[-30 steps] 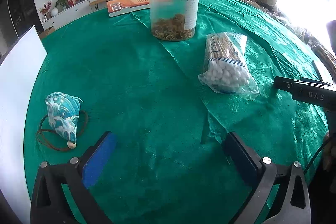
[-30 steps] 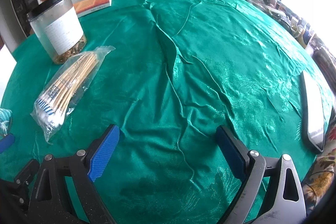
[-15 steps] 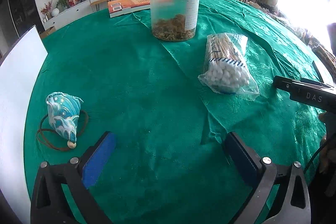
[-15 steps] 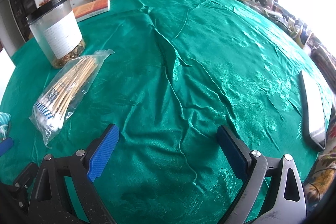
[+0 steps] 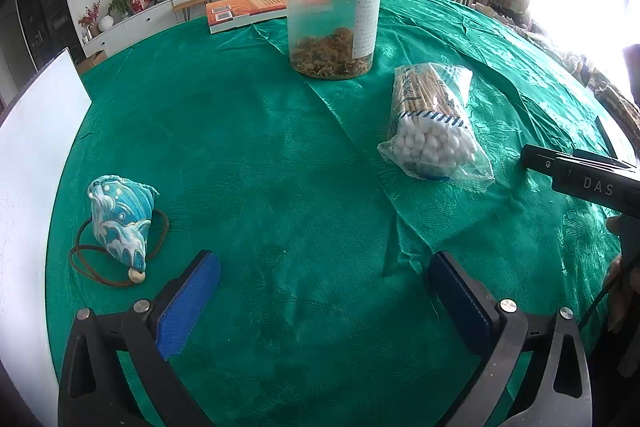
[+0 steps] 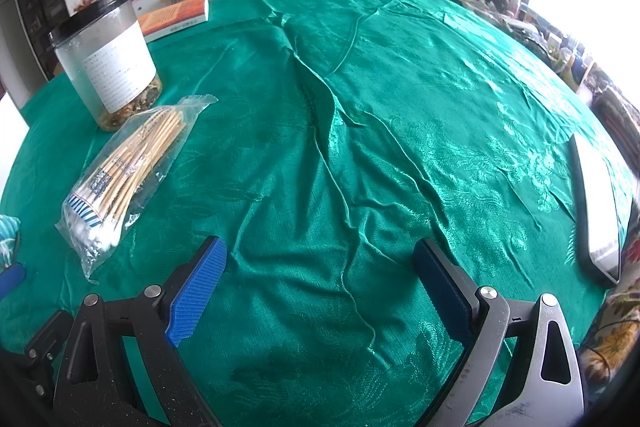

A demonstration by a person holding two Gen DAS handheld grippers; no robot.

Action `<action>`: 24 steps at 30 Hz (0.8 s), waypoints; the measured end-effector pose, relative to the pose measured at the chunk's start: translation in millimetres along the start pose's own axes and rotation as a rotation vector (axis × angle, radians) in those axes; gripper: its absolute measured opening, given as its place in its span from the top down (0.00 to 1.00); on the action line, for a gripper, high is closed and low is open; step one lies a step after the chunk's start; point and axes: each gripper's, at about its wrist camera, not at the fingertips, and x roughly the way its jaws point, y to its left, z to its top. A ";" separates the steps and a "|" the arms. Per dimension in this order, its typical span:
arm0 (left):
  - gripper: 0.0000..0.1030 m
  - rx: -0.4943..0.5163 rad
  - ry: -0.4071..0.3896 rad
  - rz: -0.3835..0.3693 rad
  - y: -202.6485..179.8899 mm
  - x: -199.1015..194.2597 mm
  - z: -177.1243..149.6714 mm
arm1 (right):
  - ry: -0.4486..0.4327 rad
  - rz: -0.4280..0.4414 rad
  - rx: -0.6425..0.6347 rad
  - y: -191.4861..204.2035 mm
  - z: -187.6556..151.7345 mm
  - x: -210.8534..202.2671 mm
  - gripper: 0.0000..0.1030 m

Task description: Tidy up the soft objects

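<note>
Left gripper (image 5: pixel 324 293): jaws spread wide, nothing between them, only the green tablecloth (image 5: pixel 280 163) of the table ahead. Just off the left jaw, to its outer side, lies a blue wave-print fabric pouch (image 5: pixel 118 223), resting on the cloth with a brown cord loop (image 5: pixel 80 259) around it and a small wooden bead at its near tip. Not touching the jaw. Ahead and right of the right jaw, well apart, lies a clear bag of cotton swabs (image 5: pixel 434 127), white tips toward the gripper, wooden sticks pointing away. Farther ahead, roughly centered between the jaws, stands an upright clear plastic jar (image 5: pixel 333 13) with black lid, dried brownish contents in the bottom. Behind the jar an orange book (image 5: pixel 248 9) lies flat at the table's far edge. White board (image 5: pixel 36 155) along the far left side. The right gripper's black body shows at the right edge of the left view.

Right gripper (image 6: pixel 320 273): jaws spread wide, empty, over wrinkled green tablecloth (image 6: pixel 380 107). Left of the left jaw, near, the cotton swab bag (image 6: pixel 128 171) lies diagonally; beyond it the jar (image 6: pixel 106 61) stands upright, just beside the bag's far end, contact cannot be told. Orange book (image 6: pixel 176 17) farther back. Sliver of the pouch (image 6: pixel 8 233) at the left edge. Far right of the right jaw, a dark-rimmed flat device (image 6: pixel 596 211) lies at the table edge.
</note>
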 end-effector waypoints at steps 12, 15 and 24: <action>0.00 0.000 0.000 0.000 0.0 0.2 0.0 | 0.010 0.003 -0.005 -0.2 0.5 -0.3 0.06; 0.00 0.000 0.000 0.000 0.0 0.2 0.0 | 0.010 0.003 -0.005 -0.3 0.5 -0.4 0.06; 0.00 0.001 0.000 -0.001 -0.1 0.4 0.1 | 0.009 0.003 -0.005 -0.5 0.3 -0.6 0.06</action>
